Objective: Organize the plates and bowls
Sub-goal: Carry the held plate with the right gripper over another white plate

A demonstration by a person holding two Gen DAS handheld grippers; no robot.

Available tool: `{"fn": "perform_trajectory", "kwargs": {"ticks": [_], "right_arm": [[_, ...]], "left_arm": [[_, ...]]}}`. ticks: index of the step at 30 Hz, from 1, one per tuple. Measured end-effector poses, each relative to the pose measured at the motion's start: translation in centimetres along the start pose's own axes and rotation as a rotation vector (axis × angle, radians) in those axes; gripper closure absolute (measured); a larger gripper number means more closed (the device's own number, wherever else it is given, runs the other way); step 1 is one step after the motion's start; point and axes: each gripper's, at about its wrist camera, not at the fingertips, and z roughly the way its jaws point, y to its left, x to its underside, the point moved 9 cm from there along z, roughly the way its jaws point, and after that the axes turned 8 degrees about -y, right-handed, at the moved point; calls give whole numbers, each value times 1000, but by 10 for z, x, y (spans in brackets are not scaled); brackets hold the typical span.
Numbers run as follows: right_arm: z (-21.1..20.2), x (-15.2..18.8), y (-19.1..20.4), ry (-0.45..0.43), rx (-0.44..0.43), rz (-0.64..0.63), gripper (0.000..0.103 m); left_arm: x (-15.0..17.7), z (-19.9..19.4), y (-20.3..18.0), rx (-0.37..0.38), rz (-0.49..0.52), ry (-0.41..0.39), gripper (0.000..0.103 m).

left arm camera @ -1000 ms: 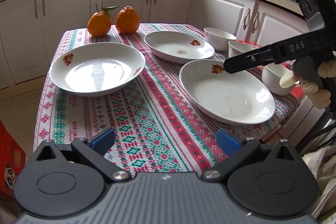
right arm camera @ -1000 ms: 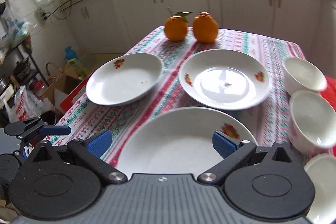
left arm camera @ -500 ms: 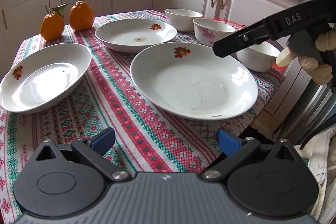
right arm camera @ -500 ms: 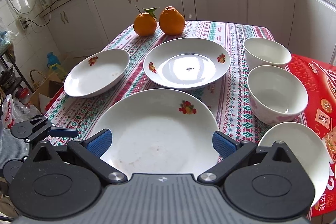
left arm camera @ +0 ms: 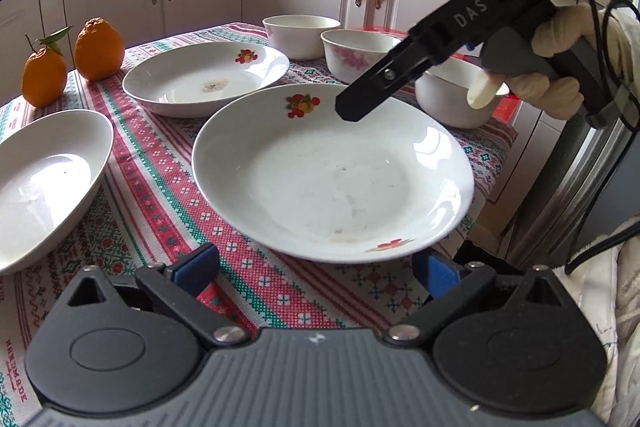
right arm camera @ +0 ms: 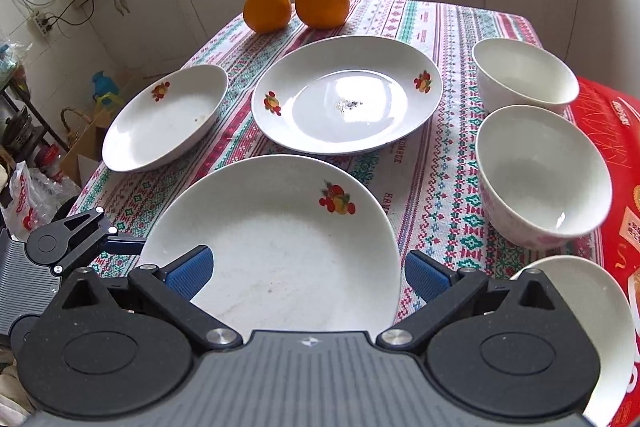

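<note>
Here the left hand-held gripper (left arm camera: pixel 316 273) hangs with jaws spread and empty at the near rim of the closest plate (left arm camera: pixel 332 179) on the counter (left arm camera: pixel 160 187); the right hand-held gripper (right arm camera: pixel 306 273) hangs over that plate too, equally wide and empty. Beyond lie two more plates (right arm camera: pixel 346 95) (right arm camera: pixel 164 119), with three bowls (right arm camera: pixel 540 175) to the right (the nearest (right arm camera: pixel 604 311) partly hidden). Farthest stand two oranges (right arm camera: pixel 296 3).

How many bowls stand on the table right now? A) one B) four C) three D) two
C: the right wrist view shows a far bowl, a middle bowl and a near bowl lined up along the right side of the table.
</note>
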Motion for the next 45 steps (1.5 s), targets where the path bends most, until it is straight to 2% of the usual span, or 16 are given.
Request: {"fn": "perform_trajectory", "kwargs": {"ticks": [9, 23, 29, 45], "right_arm": [[17, -2, -4, 76, -39, -27, 0], [33, -2, -5, 149, -98, -36, 13], [34, -4, -5, 159, -121, -28, 14], [31, -8, -3, 154, -152, -7, 13]], "left_arm": [[-4, 7, -3, 48, 15, -6, 1], [-5, 7, -5, 78, 17, -8, 3], [-6, 8, -6, 99, 15, -3, 3], [-5, 7, -6, 91, 29, 8, 3]]}}
